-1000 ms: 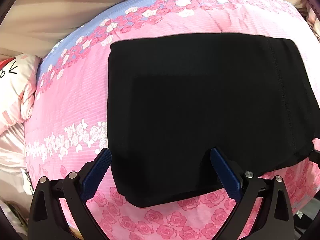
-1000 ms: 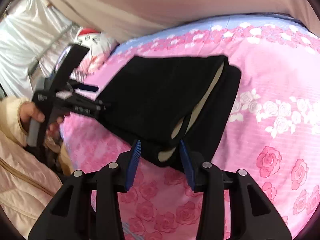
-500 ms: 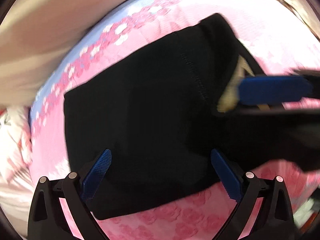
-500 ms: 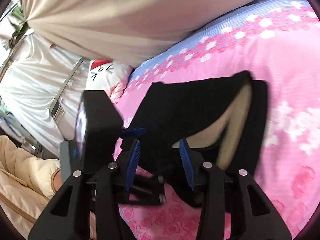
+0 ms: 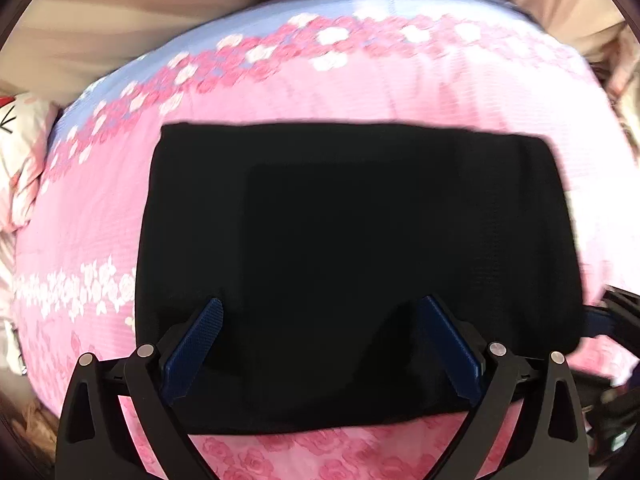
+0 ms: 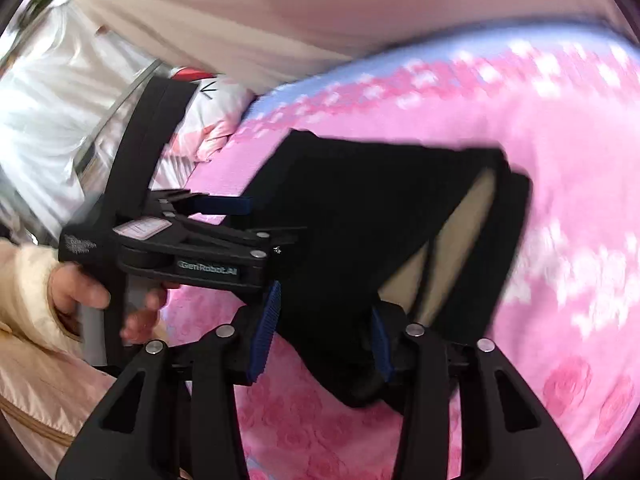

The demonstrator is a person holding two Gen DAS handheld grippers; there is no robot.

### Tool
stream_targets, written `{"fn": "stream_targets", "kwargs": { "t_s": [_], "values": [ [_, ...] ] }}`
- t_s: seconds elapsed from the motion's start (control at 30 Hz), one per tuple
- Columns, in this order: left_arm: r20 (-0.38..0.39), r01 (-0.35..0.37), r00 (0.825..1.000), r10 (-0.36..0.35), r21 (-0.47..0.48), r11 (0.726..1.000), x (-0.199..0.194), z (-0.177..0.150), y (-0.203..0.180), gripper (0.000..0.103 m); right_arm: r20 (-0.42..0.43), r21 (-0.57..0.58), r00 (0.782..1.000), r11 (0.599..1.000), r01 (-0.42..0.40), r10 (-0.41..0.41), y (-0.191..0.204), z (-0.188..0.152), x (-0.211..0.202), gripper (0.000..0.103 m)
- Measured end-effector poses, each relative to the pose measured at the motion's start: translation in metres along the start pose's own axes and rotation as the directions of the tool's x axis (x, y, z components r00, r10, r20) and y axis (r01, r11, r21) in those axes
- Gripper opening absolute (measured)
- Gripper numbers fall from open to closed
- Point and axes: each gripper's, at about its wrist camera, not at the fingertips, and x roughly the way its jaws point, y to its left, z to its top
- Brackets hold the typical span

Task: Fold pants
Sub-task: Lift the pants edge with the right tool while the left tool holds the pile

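left gripper point(image 6: 256, 220) reads "genrobot.ai"; black pants point(image 6: 360, 216) beside it.

Both claws are made of black plastic, with blue ribbed pads on the inside of the fingers and round silver screws at the joints. The left claw point(image 6: 260, 216) has a grey handle, a pale label on top and the printed marking "GenRobot.AI". The person's hand point(image 6: 100, 300) comes out of a fluffy cream sleeve point(image 6: 24, 280) of a light pink quilted jacket point(image 6: 44, 384).
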Motion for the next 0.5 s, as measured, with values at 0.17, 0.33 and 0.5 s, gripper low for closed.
{"fn": "stream_targets", "kwargs": {
  "t_s": [0.17,0.33,0.5],
  "values": [
    [0.033,0.158,0.987,-0.158,0.008,0.987,-0.035,0.012,0.003,0.097,0.048,-0.047,0.998,0.998,-0.047,0.049,0.005,0.004,0.013,0.044],
    [-0.037,-0.04,0.998,0.048,0.187,0.982,-0.009,0.02,-0.041,0.098,0.004,-0.019,0.999,0.999,-0.049,0.049,-0.003,-0.009,0.012,0.052],
    [-0.047,-0.167,0.982,0.181,0.217,0.962,0.023,0.028,-0.034,0.098,0.09,0.178,0.995,0.983,0.035,-0.052,-0.047,-0.021,-0.043,0.055]
  ]
}}
